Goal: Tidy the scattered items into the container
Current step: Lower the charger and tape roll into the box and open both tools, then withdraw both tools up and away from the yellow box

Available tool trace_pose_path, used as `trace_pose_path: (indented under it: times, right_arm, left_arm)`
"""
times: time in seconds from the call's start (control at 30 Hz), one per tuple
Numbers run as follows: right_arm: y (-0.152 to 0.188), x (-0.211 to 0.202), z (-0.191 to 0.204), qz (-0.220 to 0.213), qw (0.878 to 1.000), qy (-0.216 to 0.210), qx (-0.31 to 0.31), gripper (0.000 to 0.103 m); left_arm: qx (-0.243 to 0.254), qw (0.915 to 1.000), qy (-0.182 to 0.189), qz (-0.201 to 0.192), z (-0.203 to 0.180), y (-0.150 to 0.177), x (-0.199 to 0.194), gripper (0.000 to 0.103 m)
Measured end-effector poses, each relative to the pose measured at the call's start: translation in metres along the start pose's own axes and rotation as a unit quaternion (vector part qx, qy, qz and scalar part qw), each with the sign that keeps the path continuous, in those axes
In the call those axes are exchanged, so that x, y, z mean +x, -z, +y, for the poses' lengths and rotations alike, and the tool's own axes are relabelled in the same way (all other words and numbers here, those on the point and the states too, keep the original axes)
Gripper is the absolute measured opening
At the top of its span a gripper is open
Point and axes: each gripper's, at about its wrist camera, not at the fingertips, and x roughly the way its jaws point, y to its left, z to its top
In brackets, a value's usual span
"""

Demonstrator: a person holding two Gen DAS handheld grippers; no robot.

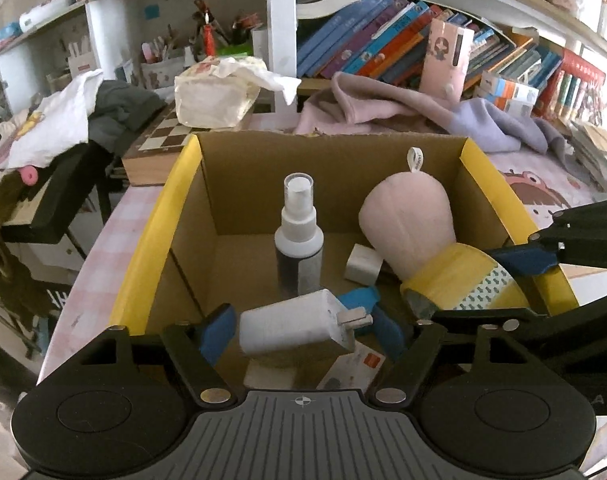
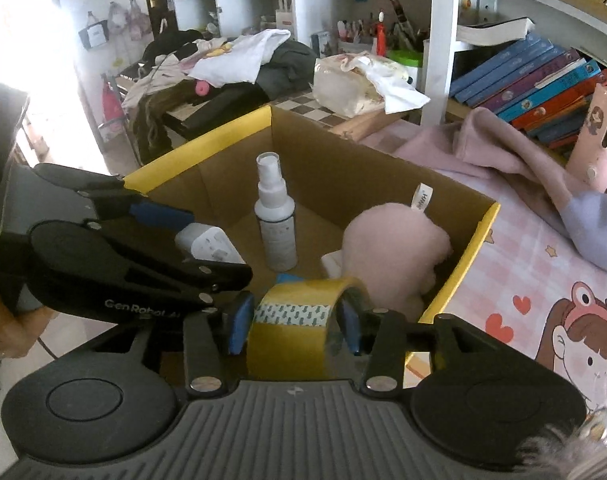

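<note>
My left gripper (image 1: 299, 330) has its jaws clenched on a white charger (image 1: 293, 326), a blocky plug with its metal prongs pointing toward three o'clock in the left wrist view. My right gripper (image 2: 293, 322) has its jaws clenched on a yellow tape roll (image 2: 299, 322), the blue pads pressing its two flat faces, a patterned white strip across its band.

Both loads hang over the near end of the cardboard box (image 1: 183, 184), an open carton with yellow-taped rims standing on the desk (image 2: 543, 264). I judge this to be the drop-off step: both items are inside the rim line, not yet let go. Next I would lower each a little and part the jaws, one at a time, keeping the two grippers from knocking together, since they sit close.

Already in the box: a white spray bottle (image 1: 299, 236) upright at twelve o'clock from the charger, a pink plush pouch (image 1: 407, 220) with a loop tag at two o'clock, a small white block (image 1: 363, 264) just beside it, and a card (image 1: 355, 368) on the floor beneath my left jaws. The bottle looks tippy; I would release clear of it.
</note>
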Motion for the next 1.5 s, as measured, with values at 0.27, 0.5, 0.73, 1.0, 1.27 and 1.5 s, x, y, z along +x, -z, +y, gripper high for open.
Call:
trace_pose_path:
  times: [0.27, 0.5, 0.73, 1.0, 1.27, 1.5]
  right_arm:
    - [0.000, -0.032, -0.001, -0.047, 0.998, 0.035, 0.013, 0.073]
    - [0.006, -0.066, 0.007, -0.084, 0.994, 0.058, 0.024, 0.080]
    - [0.023, -0.101, 0.026, -0.113, 0.990, 0.082, 0.033, 0.084]
    - [0.062, -0.141, 0.057, -0.152, 0.978, 0.136, 0.052, 0.087]
    - [0.117, -0.175, 0.074, -0.150, 0.962, 0.219, 0.062, 0.088]
    - [0.159, -0.188, 0.077, -0.124, 0.949, 0.268, 0.113, 0.089]
  left_arm:
    - [-0.024, 0.9987, 0.014, -0.044, 0.003, 0.001, -0.033, 0.092]
    - [-0.018, 0.9969, 0.008, -0.076, -0.006, 0.013, -0.068, 0.097]
    - [-0.011, 0.9945, 0.011, -0.103, -0.014, 0.029, -0.107, 0.097]
    - [-0.007, 0.9904, 0.013, -0.138, -0.033, 0.061, -0.143, 0.097]
    - [0.012, 0.9898, 0.031, -0.139, -0.063, 0.097, -0.159, 0.097]
    - [0.029, 0.9920, 0.041, -0.116, -0.081, 0.119, -0.156, 0.098]
